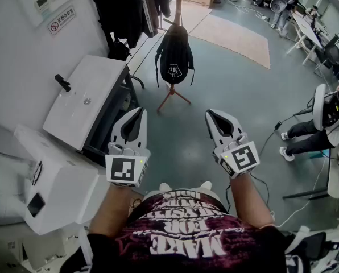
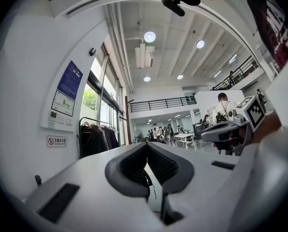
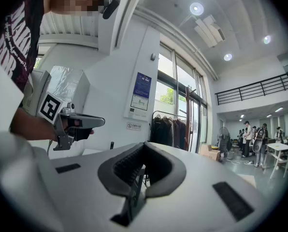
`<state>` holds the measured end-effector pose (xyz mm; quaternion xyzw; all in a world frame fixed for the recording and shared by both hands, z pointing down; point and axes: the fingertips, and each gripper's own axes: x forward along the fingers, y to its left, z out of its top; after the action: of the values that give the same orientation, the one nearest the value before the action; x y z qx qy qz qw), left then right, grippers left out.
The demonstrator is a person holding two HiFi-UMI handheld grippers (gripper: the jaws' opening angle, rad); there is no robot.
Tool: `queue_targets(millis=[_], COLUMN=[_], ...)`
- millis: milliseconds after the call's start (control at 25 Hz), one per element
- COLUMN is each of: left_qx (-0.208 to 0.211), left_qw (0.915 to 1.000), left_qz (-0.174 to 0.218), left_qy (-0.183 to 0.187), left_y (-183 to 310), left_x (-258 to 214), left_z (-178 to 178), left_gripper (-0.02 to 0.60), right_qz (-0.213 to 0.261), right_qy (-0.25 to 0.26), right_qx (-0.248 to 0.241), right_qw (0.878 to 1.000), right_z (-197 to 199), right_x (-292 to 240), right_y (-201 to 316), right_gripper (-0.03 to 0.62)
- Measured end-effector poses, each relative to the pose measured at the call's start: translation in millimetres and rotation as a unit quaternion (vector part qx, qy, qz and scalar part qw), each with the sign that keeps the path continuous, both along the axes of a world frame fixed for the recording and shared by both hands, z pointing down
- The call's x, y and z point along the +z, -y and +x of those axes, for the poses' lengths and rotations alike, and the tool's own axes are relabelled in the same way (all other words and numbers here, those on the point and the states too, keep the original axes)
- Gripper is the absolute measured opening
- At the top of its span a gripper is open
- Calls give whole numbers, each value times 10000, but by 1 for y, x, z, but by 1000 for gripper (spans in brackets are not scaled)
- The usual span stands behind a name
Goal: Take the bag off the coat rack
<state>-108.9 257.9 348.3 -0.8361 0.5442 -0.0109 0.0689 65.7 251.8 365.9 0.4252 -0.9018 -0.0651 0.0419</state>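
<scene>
A black bag (image 1: 174, 53) hangs from the brown pole of the coat rack (image 1: 178, 1), whose tripod feet (image 1: 173, 98) stand on the grey floor ahead of me. My left gripper (image 1: 140, 112) and right gripper (image 1: 210, 115) are held side by side at waist height, well short of the bag, both shut and empty. In the left gripper view the jaws (image 2: 146, 145) meet at the tips, and a sliver of the bag (image 2: 147, 180) shows below them. The right gripper (image 3: 143, 145) also has its jaws touching, with the rack's pole (image 3: 188, 124) beyond.
A white cabinet (image 1: 89, 98) and a white machine (image 1: 50, 186) stand close on my left. Behind the coat rack is a rail of dark coats (image 1: 129, 4). A seated person (image 1: 329, 118) and floor cables (image 1: 272, 138) are to the right; a beige rug (image 1: 238, 36) lies beyond.
</scene>
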Motion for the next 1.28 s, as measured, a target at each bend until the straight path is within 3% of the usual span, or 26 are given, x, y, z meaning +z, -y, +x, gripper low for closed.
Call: queue_targets(millis=[360, 520, 720, 960, 1080, 1280], left_qx=[122, -31, -220, -236, -210, -282], left_qw=[9999, 9998, 9995, 9990, 9987, 9978], left_qz=[-51, -78, -109, -267, -353, -535], left_qy=[-94, -168, -203, -267, -311, -274], left_y=[-1, 4, 8, 25, 39, 69], left_x=[7, 10, 19, 33, 38, 52], left_z=[-11, -17, -21, -18, -13, -6], left_gripper=[6, 6, 8, 14, 88, 98], right_qz=[-139, -124, -192, -388, -523, -682], right_qy=[27, -161, 93, 212, 293, 353], right_qx=[-32, -71, 127, 149, 156, 88], right_qw=[9999, 9998, 9997, 9989, 9981, 9970], right_z=[-4, -3, 16, 29, 40, 54], right_x=[7, 9, 15, 33, 42, 52], right_y=[-9, -9, 5, 27, 39, 69], right_gripper=[2, 3, 6, 69, 107, 133])
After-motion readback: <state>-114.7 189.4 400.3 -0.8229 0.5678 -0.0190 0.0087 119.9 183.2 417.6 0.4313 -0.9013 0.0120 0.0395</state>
